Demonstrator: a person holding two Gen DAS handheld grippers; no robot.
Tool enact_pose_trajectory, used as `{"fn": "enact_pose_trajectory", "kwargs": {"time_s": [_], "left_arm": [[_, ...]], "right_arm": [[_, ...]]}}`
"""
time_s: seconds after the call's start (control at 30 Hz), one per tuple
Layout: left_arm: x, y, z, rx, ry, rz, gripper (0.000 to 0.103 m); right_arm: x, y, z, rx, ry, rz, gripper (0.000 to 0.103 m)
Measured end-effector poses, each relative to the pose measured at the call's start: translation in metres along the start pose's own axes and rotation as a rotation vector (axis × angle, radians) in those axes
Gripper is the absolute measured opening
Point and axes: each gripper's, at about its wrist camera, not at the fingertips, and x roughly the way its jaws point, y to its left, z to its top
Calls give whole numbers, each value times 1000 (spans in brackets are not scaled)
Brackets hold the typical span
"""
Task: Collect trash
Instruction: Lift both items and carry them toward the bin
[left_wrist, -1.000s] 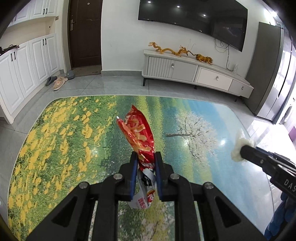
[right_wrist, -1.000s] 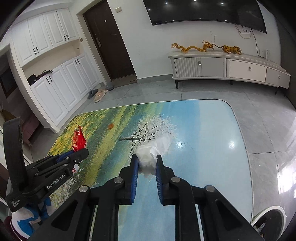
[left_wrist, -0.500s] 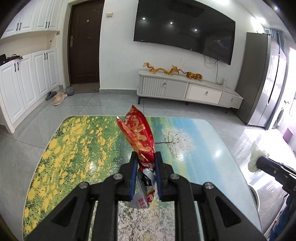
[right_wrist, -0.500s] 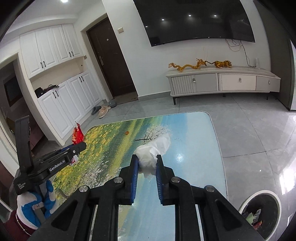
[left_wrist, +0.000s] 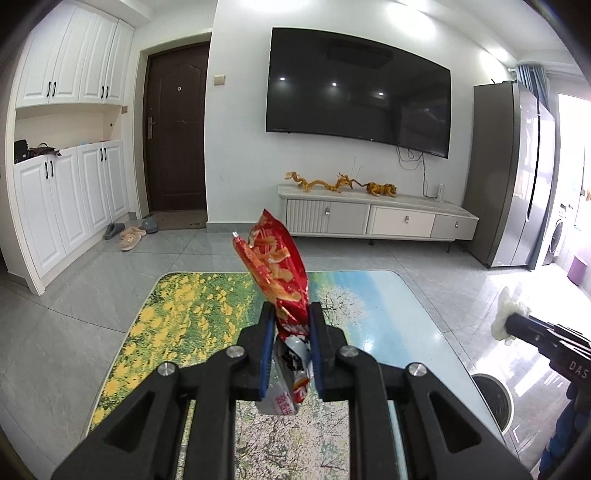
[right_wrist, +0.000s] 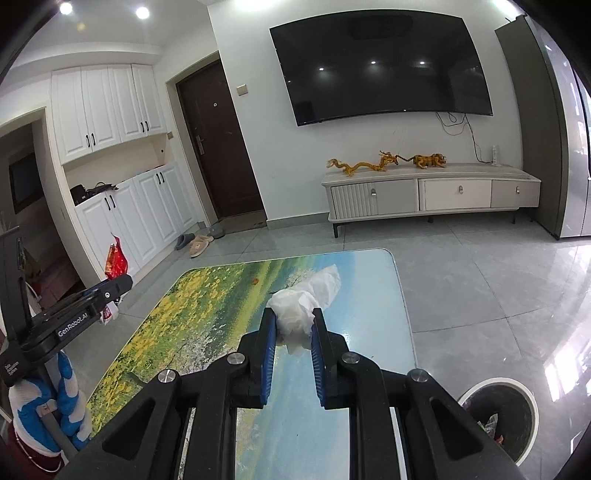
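My left gripper (left_wrist: 291, 314) is shut on a red snack wrapper (left_wrist: 275, 269) that sticks up from between the pads, held above the picture-topped table (left_wrist: 192, 317). In the right wrist view that wrapper (right_wrist: 115, 260) shows at the far left. My right gripper (right_wrist: 293, 321) is shut on a crumpled white tissue (right_wrist: 303, 304); the left wrist view shows the tissue (left_wrist: 508, 314) at the right edge. A small orange scrap (right_wrist: 254, 281) lies on the table (right_wrist: 369, 332). A round trash bin (right_wrist: 498, 417) with a white rim stands on the floor at lower right, with rubbish inside.
The bin's rim (left_wrist: 493, 400) also shows beside the table's right edge. Beyond the table are a grey tiled floor, a white TV cabinet (right_wrist: 428, 192) under a wall television, white cupboards (left_wrist: 62, 206), slippers (left_wrist: 129, 234) by a dark door, and a grey fridge (left_wrist: 506, 177).
Both grippers have risen and pulled back from the table with wrapper and tissue still held. More of the room and the bin have come into view.
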Motion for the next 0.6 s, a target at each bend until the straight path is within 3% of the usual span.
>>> {"fn": "enact_pose_trajectory", "kwargs": {"time_s": [0.27, 0.6], "left_arm": [[-32, 8, -5, -12, -20, -14, 17], [-44, 1, -4, 4, -39, 3, 17]], "right_arm": [[6, 3, -6, 6, 16, 0, 17], [10, -5, -6, 13, 22, 4, 17]]}}
